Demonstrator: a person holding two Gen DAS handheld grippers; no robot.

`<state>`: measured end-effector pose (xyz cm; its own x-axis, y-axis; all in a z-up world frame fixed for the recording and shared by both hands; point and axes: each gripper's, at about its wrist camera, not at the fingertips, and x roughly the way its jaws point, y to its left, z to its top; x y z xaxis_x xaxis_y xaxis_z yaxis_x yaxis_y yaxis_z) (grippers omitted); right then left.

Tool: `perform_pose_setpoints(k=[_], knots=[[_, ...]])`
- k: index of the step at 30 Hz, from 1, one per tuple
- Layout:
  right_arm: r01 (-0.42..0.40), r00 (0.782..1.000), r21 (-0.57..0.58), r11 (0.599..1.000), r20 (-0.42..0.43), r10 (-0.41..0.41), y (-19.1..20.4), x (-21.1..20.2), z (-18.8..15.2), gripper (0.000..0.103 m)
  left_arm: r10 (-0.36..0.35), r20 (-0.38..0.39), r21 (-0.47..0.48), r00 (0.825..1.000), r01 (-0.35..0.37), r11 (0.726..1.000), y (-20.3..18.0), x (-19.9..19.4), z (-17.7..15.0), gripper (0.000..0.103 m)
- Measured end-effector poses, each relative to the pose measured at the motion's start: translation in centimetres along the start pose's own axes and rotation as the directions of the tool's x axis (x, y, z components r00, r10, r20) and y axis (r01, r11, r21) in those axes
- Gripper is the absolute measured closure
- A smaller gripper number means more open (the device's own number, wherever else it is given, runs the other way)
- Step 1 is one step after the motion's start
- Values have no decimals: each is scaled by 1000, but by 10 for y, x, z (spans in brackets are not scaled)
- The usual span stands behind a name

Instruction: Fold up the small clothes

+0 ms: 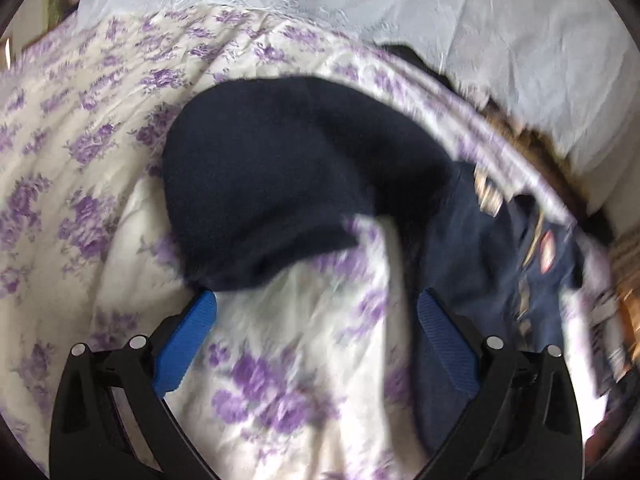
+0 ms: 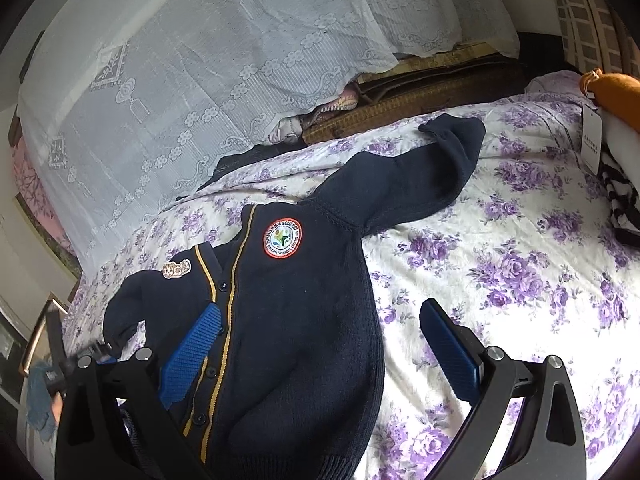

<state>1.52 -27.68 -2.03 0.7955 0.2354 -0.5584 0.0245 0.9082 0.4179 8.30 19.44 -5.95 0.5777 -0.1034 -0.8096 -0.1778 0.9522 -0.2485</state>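
Cardigan [image 2: 288, 320] flat, buttoned, centre frame on floral bed [image 2: 500, 280]; upper-right sleeve [image 2: 420, 172] unfolded. Folding barely begun. Left gripper [image 1: 316, 312], right gripper [image 2: 320, 320] both spread apart, empty.

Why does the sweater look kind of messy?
The navy cardigan lies crooked on the flowery bedspread. One sleeve sticks straight out, unfolded, while the other sleeve is bunched up.

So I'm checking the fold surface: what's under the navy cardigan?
The navy cardigan lies flat on the purple-flowered bedspread. Whatever sits directly beneath its body is covered.
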Motion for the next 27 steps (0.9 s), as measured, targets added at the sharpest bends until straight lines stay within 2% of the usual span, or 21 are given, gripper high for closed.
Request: perform_pose_setpoints(k=[2,3,4,5,6,8,10,12,13,14,15,17,19,20,21,22,23,24,25,26,27], knots=[[-1,1000,22,1000,0,1,-4,0,0,3,126,27,58,992,-128,990,-3,3,-1,5],[-5,1000,33,999,-3,5,-6,0,1,3,220,36,59,975,-222,973,0,10,4,5],[-10,1000,42,999,-10,10,-6,1,0,3,261,21,35,965,-261,965,7,16,9,4],[-13,1000,45,999,-14,14,-8,2,1,3,261,-3,-6,965,-261,965,16,21,15,4],[-14,1000,44,999,-16,14,-8,3,1,3,220,-20,-67,975,-221,973,28,24,23,4],[-3,1000,30,1000,-14,4,-6,5,0,3,177,0,-127,984,-176,976,38,20,33,4],[15,1000,18,1000,-9,-15,-6,7,-1,3,150,45,-152,988,-141,978,44,13,43,9],[29,1000,18,999,-11,-28,-7,9,-1,3,176,60,-137,983,-167,976,45,13,48,48],[34,999,19,999,-11,-34,-8,10,-1,3,204,59,-127,977,-196,972,46,15,49,59],[36,999,19,999,-10,-36,-9,11,-1,3,230,55,-125,972,-222,967,47,15,50,85],[40,999,18,999,-7,-40,-10,11,0,3,263,49,-124,963,-256,959,52,16,50,97],[48,999,15,999,2,-48,-11,10,0,3,287,70,-132,955,-276,952,63,8,51,99],[47,999,19,999,3,-47,-13,9,1,3,373,105,-143,922,-357,923,85,-6,52,100],[46,999,20,999,1,-46,-13,10,1,3,427,120,-159,896,-407,899,98,-11,55,100],[44,999,21,999,-2,-44,-13,11,1,3,505,125,-188,854,-480,857,117,-18,57,100],[41,999,19,999,-7,-41,-12,12,1,3,546,111,-212,830,-517,829,130,-22,56,100],[41,999,17,999,-10,-41,-10,12,0,3,530,79,-240,845,-499,832,145,-25,55,100],[40,999,13,999,-14,-40,-10,13,0,3,383,55,-277,922,-354,893,157,-28,50,100],[41,999,8,999,-17,-41,-9,15,-1,3,266,53,-293,963,-240,926,158,-29,46,99],[44,999,6,999,-20,-44,-7,16,-2,3,138,50,-301,989,-117,947,154,-29,42,89],[47,999,3,999,-23,-46,-6,18,-3,3,7,39,-288,999,5,958,139,-28,39,65]])
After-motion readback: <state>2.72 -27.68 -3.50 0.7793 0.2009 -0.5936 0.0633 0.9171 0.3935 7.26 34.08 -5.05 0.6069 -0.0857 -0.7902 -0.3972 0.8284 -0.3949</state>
